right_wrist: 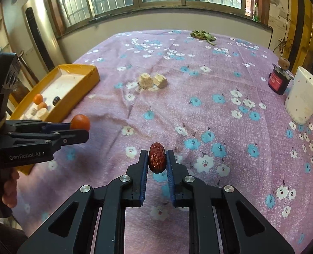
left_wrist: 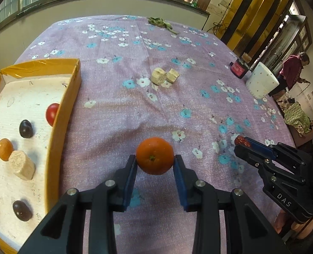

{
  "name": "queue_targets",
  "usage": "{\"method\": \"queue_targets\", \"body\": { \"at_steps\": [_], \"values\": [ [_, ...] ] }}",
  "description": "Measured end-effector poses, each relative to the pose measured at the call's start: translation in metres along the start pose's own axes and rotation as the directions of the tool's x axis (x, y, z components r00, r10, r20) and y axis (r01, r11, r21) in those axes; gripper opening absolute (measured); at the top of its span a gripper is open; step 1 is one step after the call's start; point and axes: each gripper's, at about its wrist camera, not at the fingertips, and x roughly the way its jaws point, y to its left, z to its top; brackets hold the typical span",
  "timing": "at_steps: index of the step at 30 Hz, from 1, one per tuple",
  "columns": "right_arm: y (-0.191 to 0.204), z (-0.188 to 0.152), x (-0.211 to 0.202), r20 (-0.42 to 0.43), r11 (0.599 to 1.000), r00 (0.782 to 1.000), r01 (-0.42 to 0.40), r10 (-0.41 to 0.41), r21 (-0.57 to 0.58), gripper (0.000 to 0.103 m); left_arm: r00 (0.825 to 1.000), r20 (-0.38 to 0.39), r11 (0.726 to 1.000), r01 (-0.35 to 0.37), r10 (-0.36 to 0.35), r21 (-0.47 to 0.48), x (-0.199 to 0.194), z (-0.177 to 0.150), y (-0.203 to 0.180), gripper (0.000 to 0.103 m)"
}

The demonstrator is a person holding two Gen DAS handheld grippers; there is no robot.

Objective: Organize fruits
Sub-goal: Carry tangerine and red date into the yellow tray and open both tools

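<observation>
My left gripper (left_wrist: 155,162) is shut on an orange mandarin (left_wrist: 155,155) and holds it above the flowered cloth, just right of the yellow tray (left_wrist: 65,114). The right wrist view shows the same mandarin (right_wrist: 80,122) at its left. My right gripper (right_wrist: 157,158) is shut on a wrinkled red date (right_wrist: 157,157), held above the cloth; the left wrist view shows the date (left_wrist: 240,140) at its right. The tray holds a red tomato (left_wrist: 52,114), small oranges (left_wrist: 5,149), dark plums (left_wrist: 25,128) and pale cake pieces (left_wrist: 22,167).
Two pale cake pieces (left_wrist: 165,76) lie mid-table on the purple flowered cloth (left_wrist: 135,48). A white cup (right_wrist: 304,98) and a dark red jar (right_wrist: 278,80) stand at the right edge. Green leaves (right_wrist: 203,35) lie at the far edge. A person (left_wrist: 292,72) stands beyond the table.
</observation>
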Motion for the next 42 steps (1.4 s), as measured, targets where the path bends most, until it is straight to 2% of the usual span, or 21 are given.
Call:
{"method": "queue_targets", "body": {
  "at_steps": [10, 24, 36, 42],
  "values": [
    [0.035, 0.012, 0.0, 0.004, 0.998, 0.998, -0.062, 0.062, 0.002, 0.016, 0.998, 0.065, 0.999, -0.014, 0.016, -0.036, -0.041, -0.003, 0.029, 0.037],
    [0.127, 0.061, 0.034, -0.01, 0.979, 0.982, -0.191, 0.191, -0.066, 0.016, 0.989, 0.099, 0.987, -0.101, 0.113, -0.121, -0.083, -0.011, 0.123, 0.037],
    [0.19, 0.114, 0.097, -0.071, 0.968, 0.968, -0.245, 0.241, -0.06, 0.016, 0.98, 0.082, 0.975, -0.167, 0.18, -0.143, -0.069, 0.032, 0.205, 0.037],
    [0.203, 0.133, 0.137, -0.106, 0.975, 0.973, -0.211, 0.204, -0.063, 0.016, 0.982, 0.047, 0.972, -0.176, 0.185, -0.154, -0.046, 0.051, 0.227, 0.037]
  ]
}}
